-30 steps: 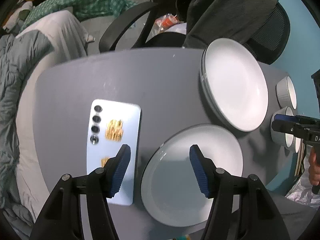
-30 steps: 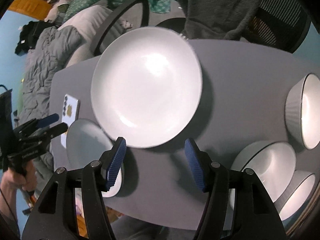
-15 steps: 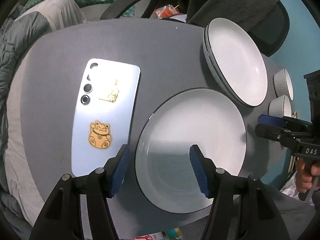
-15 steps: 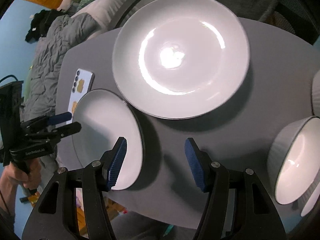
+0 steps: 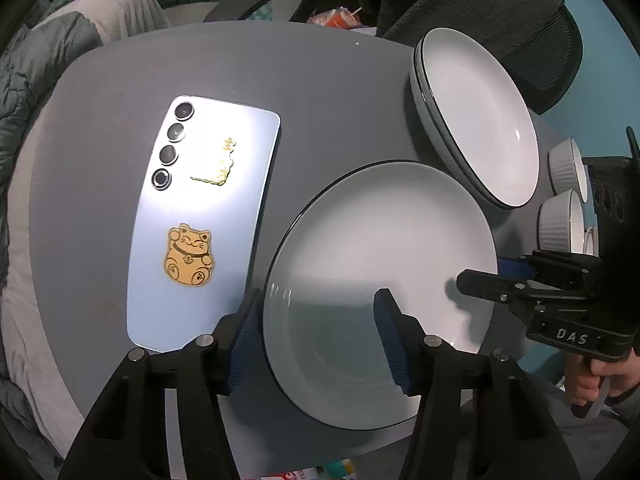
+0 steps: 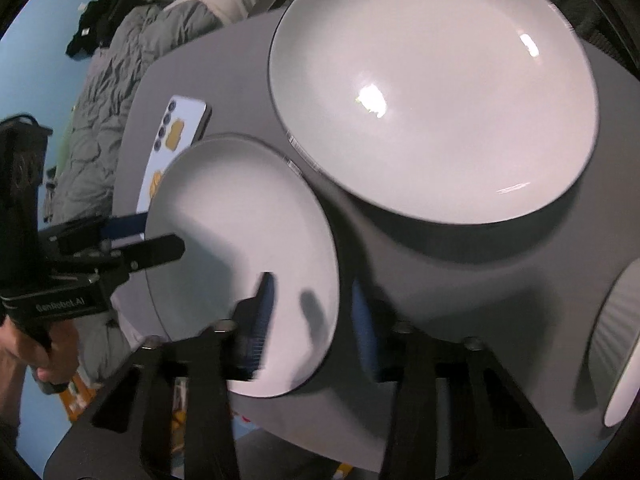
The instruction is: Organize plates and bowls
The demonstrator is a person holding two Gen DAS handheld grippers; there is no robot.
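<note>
Two grippers close in on the plate (image 5: pixel 380 264) at the table's (image 5: pixel 320 92) near edge, left gripper (image 5: pixel 316 336) and right gripper (image 6: pixel 312 316) each straddling its rim, neither pinching yet, so both should squeeze evenly, then lift it flat.

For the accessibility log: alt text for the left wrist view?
Both grippers, left and right, straddle opposite rims of a white plate on a grey table, jaws closing. A phone lies left; stacked plates and bowls beyond.
</note>
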